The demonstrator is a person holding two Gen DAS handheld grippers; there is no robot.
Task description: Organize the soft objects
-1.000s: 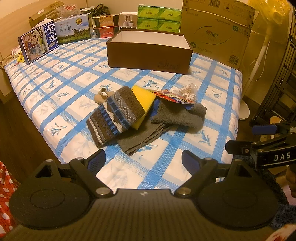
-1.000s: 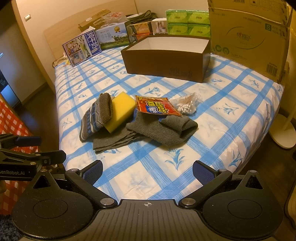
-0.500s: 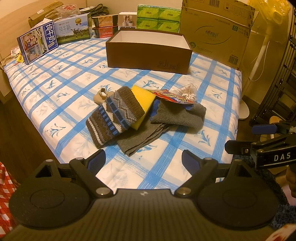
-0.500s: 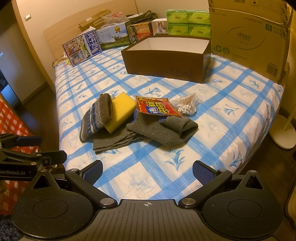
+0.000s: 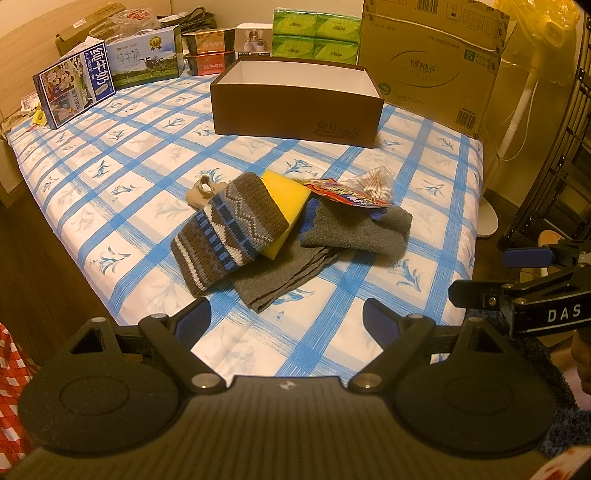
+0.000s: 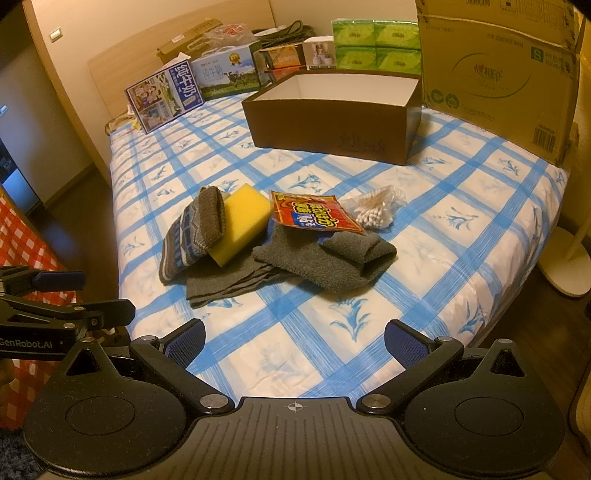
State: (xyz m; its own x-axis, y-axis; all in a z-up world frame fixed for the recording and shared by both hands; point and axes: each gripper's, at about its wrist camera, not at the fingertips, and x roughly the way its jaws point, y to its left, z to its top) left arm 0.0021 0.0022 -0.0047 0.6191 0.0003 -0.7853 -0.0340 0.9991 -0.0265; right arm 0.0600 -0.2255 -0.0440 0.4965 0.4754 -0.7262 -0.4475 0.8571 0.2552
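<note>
Both grippers, left gripper (image 5: pixel 286 319) and right gripper (image 6: pixel 295 338), jaws apart, empty; approach patterned sock (image 5: pixel 229 229) at 12 o'clock, pinching mid-fold.

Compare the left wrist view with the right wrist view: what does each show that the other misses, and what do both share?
Only the left wrist view shows the small beige item behind the patterned knit sock. Only the right wrist view shows the wall switch. Both share the yellow sponge, grey towel, red packet, bag of cotton swabs and open brown box. The left gripper and right gripper are open, holding nothing.
</note>
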